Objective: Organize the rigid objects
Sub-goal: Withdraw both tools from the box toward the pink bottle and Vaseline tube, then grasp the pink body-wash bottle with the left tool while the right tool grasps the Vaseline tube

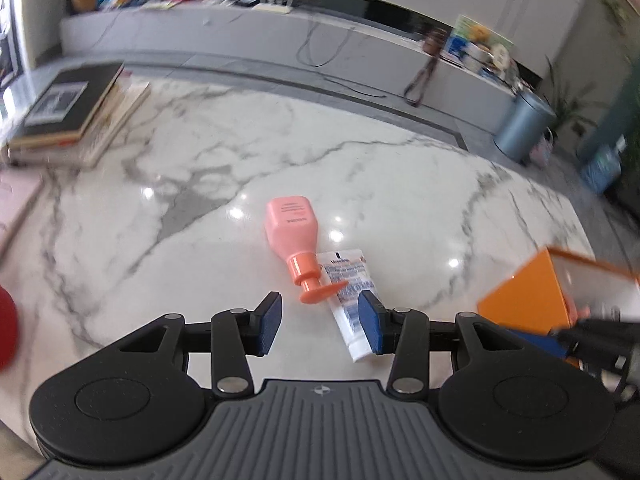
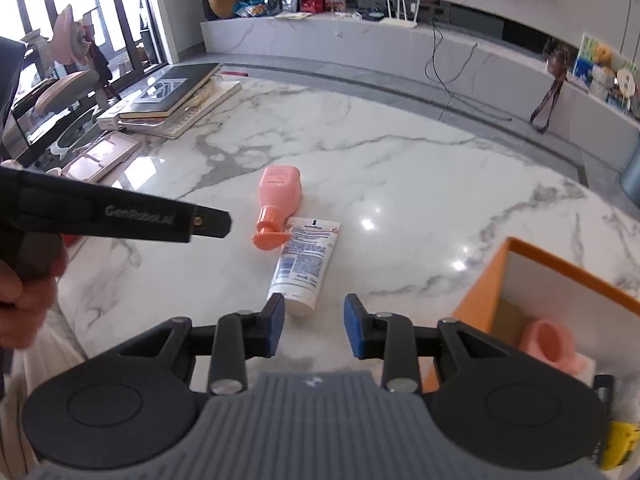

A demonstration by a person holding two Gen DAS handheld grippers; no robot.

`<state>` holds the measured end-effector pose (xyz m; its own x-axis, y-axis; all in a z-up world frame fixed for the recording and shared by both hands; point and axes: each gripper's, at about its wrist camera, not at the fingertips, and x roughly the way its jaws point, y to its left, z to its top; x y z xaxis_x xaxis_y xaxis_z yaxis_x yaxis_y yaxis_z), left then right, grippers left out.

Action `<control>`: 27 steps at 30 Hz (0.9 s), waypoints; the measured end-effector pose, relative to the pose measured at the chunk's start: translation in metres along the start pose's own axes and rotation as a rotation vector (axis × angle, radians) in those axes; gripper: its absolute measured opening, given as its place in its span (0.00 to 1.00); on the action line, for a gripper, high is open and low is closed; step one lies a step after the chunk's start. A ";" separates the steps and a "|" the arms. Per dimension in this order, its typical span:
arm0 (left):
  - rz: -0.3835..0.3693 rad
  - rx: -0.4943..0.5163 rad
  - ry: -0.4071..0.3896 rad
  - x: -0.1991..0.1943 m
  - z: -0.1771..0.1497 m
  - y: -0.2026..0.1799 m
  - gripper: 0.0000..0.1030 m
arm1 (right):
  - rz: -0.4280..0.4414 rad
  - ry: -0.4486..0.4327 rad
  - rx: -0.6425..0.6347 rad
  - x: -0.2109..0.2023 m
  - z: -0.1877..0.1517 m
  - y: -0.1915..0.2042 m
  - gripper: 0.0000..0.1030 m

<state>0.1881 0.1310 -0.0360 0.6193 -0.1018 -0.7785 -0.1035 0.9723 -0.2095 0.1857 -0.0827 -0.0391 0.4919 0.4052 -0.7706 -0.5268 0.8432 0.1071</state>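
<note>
A pink pump bottle [image 1: 291, 229] lies on its side on the white marble table [image 1: 200, 184], its orange pump toward me. A white tube [image 1: 347, 292] lies beside it, touching the pump head. My left gripper [image 1: 319, 322] is open and empty, just short of the pump and tube. In the right wrist view the bottle [image 2: 280, 186] and the tube [image 2: 308, 258] lie ahead. My right gripper [image 2: 314, 330] is open and empty, near the tube's end. An orange box [image 2: 484, 292] stands at the right with a pink object [image 2: 546, 342] inside.
A stack of books [image 2: 176, 96] and a pink tray [image 2: 100, 156] sit at the table's far left. The left gripper's body [image 2: 120, 216] crosses the left of the right wrist view. The orange box [image 1: 524, 300] stands right of my left gripper. A red object [image 1: 6, 320] shows at the left edge.
</note>
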 end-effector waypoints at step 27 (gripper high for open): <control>0.014 -0.076 0.104 0.085 0.007 0.021 0.28 | 0.047 0.184 0.107 0.109 0.022 0.000 0.44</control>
<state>0.2439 0.1444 -0.1030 0.5335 -0.1138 -0.8381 -0.1722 0.9555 -0.2394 0.2546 -0.0311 -0.1095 0.3285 0.3821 -0.8638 -0.4652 0.8613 0.2041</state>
